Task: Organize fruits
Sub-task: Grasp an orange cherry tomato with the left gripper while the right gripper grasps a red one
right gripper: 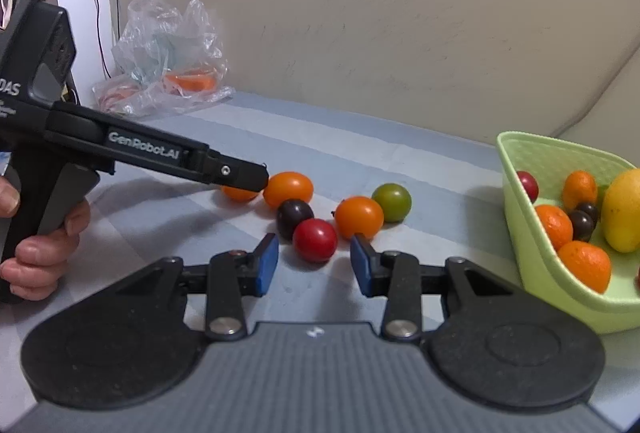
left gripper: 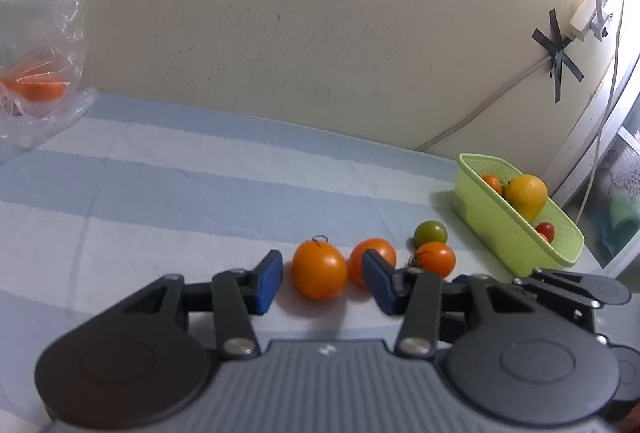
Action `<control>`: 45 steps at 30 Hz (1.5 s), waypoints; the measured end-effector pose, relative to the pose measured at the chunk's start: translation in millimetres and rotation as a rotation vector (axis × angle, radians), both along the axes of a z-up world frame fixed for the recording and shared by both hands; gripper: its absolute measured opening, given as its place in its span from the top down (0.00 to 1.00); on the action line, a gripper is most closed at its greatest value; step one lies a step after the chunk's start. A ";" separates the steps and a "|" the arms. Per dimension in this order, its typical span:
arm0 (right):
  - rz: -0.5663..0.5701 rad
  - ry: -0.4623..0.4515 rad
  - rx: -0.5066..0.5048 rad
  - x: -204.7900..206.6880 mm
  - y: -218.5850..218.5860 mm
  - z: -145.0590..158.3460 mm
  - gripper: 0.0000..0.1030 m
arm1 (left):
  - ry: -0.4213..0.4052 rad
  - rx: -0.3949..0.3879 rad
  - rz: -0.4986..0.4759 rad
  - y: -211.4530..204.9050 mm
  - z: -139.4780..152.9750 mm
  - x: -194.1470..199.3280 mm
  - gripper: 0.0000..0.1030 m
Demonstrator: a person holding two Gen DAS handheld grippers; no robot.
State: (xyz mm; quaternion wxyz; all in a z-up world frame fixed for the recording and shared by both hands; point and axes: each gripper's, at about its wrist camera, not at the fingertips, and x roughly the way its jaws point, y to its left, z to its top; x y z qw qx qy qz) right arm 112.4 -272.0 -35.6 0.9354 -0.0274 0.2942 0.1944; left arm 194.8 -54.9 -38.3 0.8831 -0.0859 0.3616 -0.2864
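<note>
Left tongs [left gripper: 322, 279] gape wide around an orange tomato [left gripper: 319, 268]; right tongs [right gripper: 314, 265] gape, empty, near a red tomato [right gripper: 315, 240]. Green basket [right gripper: 532, 233] at right holds fruit.

Loose fruits [right gripper: 316, 211] lie in a cluster mid-counter [right gripper: 420, 169], with the basket [right gripper: 532, 245] to their right — more fruit inside it. A bag [right gripper: 168, 45] sits far left against the wall [right gripper: 380, 33]. The left gripper [left gripper: 322, 283] straddles one fruit [left gripper: 319, 269]; the right gripper [right gripper: 314, 269] sits just before another [right gripper: 315, 240].
</note>
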 end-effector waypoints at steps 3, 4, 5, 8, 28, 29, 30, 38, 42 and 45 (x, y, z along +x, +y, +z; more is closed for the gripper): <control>0.001 0.020 -0.004 5.0 0.7 -1.2 0.64 | -0.002 -0.007 0.004 1.3 -0.3 -1.5 0.69; 0.005 0.019 -0.006 4.7 0.9 -1.2 0.73 | 0.001 -0.011 0.006 2.1 -0.1 -2.6 0.70; 0.006 0.017 -0.010 4.0 1.1 -1.1 0.74 | 0.001 -0.015 0.006 2.7 0.3 -4.1 0.70; 0.002 0.009 -0.011 0.0 0.6 0.2 0.74 | 0.001 -0.023 0.006 6.0 1.6 -13.9 0.70; 0.013 0.007 0.025 -108.5 -15.7 -3.9 0.74 | -0.047 0.020 -0.120 -10.5 13.8 -133.3 0.69; 0.009 0.007 0.023 -108.2 -15.1 -5.7 0.73 | -0.039 0.024 -0.118 -10.8 11.4 -133.0 0.69; 0.005 0.001 0.025 -108.8 -15.0 -6.5 0.73 | -0.033 0.031 -0.114 -10.9 8.8 -133.0 0.69; -0.002 -0.009 0.020 -111.2 -14.3 -7.2 0.73 | -0.053 0.052 -0.101 -9.4 7.3 -141.6 0.53; -0.002 -0.016 0.015 -112.6 -12.5 -7.1 0.73 | -0.055 0.059 -0.098 -10.3 7.4 -142.1 0.53; 0.000 -0.024 0.007 -113.7 -9.9 -7.1 0.72 | -0.052 0.060 -0.099 -11.4 6.7 -141.0 0.53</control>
